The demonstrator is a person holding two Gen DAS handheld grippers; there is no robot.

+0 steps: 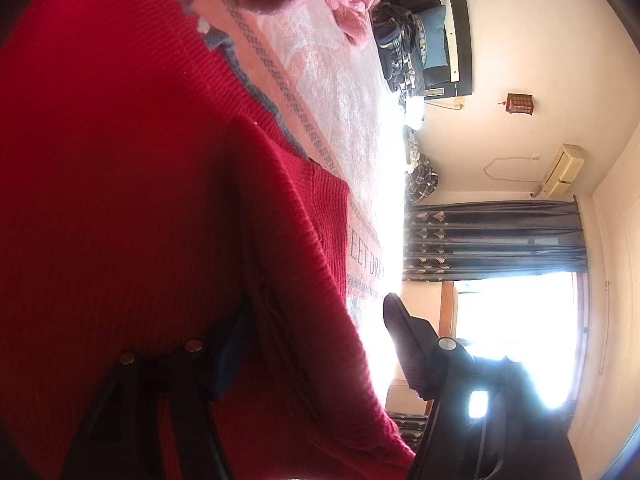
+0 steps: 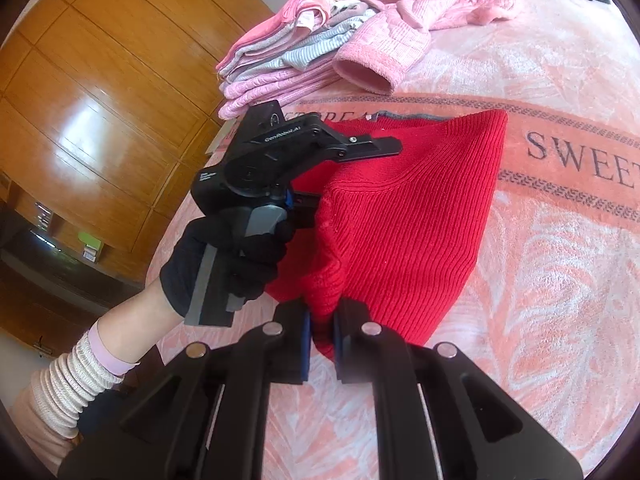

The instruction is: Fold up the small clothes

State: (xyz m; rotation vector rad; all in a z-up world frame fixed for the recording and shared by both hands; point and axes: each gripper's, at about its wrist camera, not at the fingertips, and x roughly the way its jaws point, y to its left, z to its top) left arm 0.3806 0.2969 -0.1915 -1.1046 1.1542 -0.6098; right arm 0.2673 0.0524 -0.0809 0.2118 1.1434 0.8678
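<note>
On a bed covered by a pink patterned blanket (image 2: 540, 260), lettered "SWEET", a red ribbed knit garment (image 2: 404, 216) is held raised above the blanket, its far corner drooping toward the lettered band. A bunched lower edge of the knit is pinched between the blue-padded fingers of the right gripper (image 2: 322, 332), whose jaws are pressed together on the fabric. The left gripper (image 2: 320, 176), gripped by a hand in a black glove (image 2: 228, 260), is seen from the side at the garment's left edge; one finger lies over the red knit and the other beneath it. In the left wrist view that gripper's fingers are spread well apart, red knit filling the space over the left finger (image 1: 224, 356), so a clamp on the cloth cannot be told. Behind the garment a stack of folded pink and grey clothes (image 2: 288, 60) rests beside a loose pink garment (image 2: 412, 20).
</note>
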